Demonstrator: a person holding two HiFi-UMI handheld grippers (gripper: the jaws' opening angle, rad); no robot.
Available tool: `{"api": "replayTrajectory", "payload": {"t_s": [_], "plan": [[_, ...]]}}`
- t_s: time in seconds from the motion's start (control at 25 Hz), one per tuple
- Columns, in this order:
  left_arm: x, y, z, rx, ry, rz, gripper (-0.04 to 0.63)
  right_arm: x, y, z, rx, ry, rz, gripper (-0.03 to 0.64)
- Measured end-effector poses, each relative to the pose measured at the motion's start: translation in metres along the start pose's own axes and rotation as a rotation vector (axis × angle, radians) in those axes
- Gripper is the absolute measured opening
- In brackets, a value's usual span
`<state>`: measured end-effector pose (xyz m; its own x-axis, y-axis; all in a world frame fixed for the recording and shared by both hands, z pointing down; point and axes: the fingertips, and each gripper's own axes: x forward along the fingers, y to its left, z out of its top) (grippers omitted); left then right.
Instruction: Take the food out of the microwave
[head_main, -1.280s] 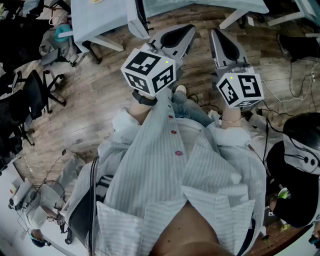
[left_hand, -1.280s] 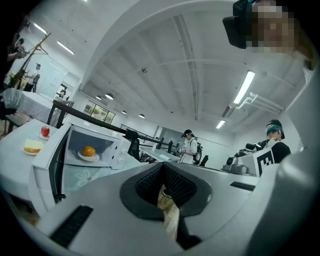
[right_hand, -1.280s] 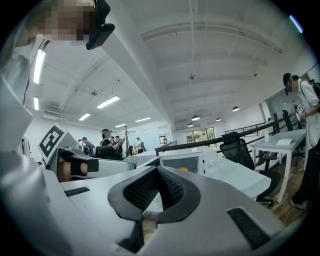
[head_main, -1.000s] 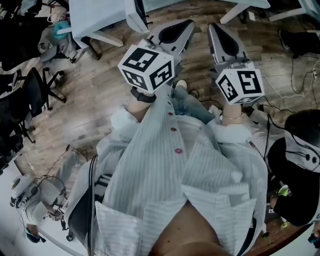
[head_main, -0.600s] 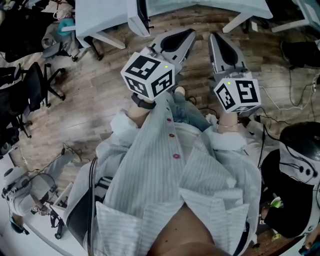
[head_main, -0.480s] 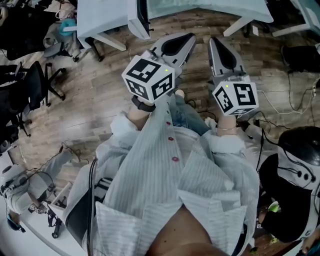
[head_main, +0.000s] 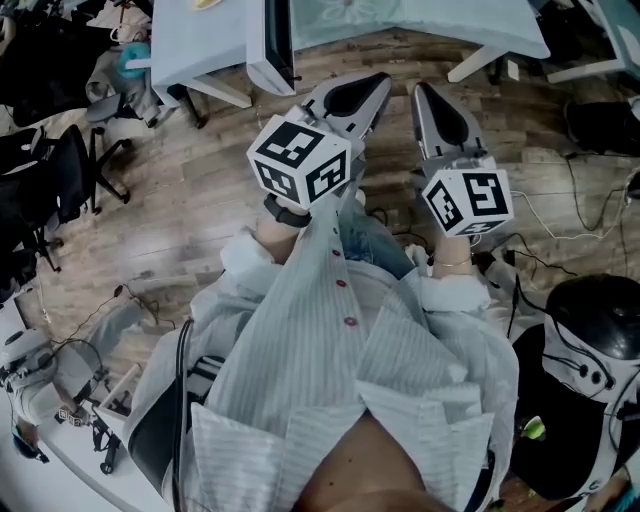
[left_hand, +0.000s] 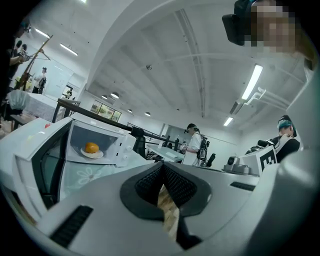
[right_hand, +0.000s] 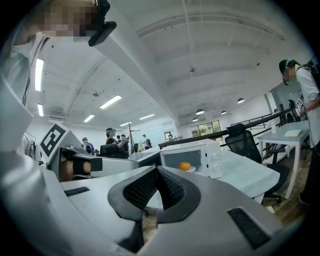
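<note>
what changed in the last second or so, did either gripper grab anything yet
Very little. The left gripper and right gripper sank slightly in the head view, and a bit more of the table now shows at the top. Nothing was taken hold of or let go. Both grippers stay shut, empty and side by side, pointing toward the table.

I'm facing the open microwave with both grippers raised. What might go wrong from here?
Both the left gripper and right gripper are shut and empty; reaching in that way would likely shove the plate deeper into the microwave. The round orange food sits loose on that small plate, so a tilt may roll it off. The open door stands on the left, where the left gripper might clip it.
</note>
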<state>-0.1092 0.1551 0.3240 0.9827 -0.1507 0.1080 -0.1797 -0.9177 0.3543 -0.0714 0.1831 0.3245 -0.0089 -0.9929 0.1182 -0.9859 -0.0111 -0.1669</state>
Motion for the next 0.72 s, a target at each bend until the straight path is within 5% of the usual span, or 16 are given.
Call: {"api": "replayTrajectory", "payload": {"t_s": [0.72], "plan": [[0.102,0.108,0.069,-0.007,-0.041,0.023,0.008,0.135,-0.072,0.038,-0.054,0.015,0.014,0.032]]}}
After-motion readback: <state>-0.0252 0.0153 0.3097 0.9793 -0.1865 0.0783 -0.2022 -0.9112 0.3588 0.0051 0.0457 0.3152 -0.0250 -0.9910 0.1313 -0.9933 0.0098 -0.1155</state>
